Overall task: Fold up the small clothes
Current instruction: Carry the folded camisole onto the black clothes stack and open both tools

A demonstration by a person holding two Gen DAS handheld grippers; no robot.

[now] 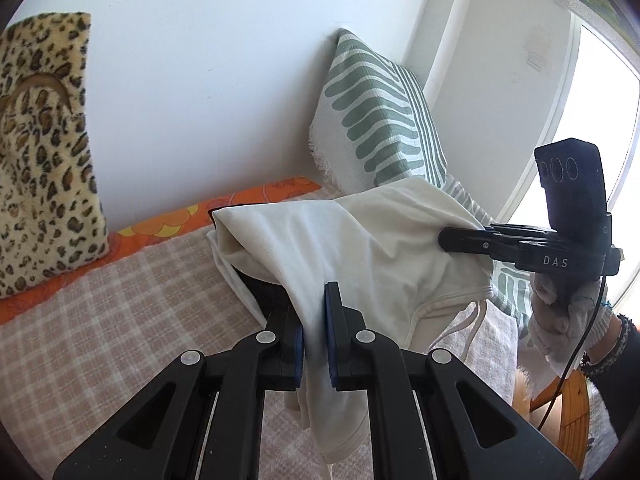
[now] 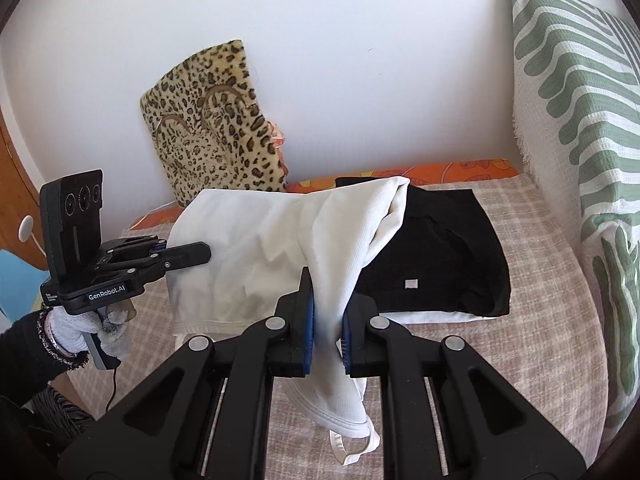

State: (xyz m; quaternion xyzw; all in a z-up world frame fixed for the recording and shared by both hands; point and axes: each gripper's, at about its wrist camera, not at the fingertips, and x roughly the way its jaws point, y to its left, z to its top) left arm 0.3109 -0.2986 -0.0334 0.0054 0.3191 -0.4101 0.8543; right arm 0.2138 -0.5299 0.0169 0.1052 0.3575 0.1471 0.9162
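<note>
Both grippers, left [image 1: 314, 344] & right [image 2: 328, 336], pinch the white top [image 2: 280, 248] tight, held up over the bed [image 2: 520, 360] w/ a black top [image 2: 440, 256] below; mid-fold, next lay it flat.

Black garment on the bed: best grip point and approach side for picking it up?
Probably the near right corner of the black garment. It lies flat, apparently folded, on white fabric, and that corner is clear of the white garment draped over its left side. Come from the right, low, pinching the edge. Both grippers, left and right, hold the white garment.
</note>
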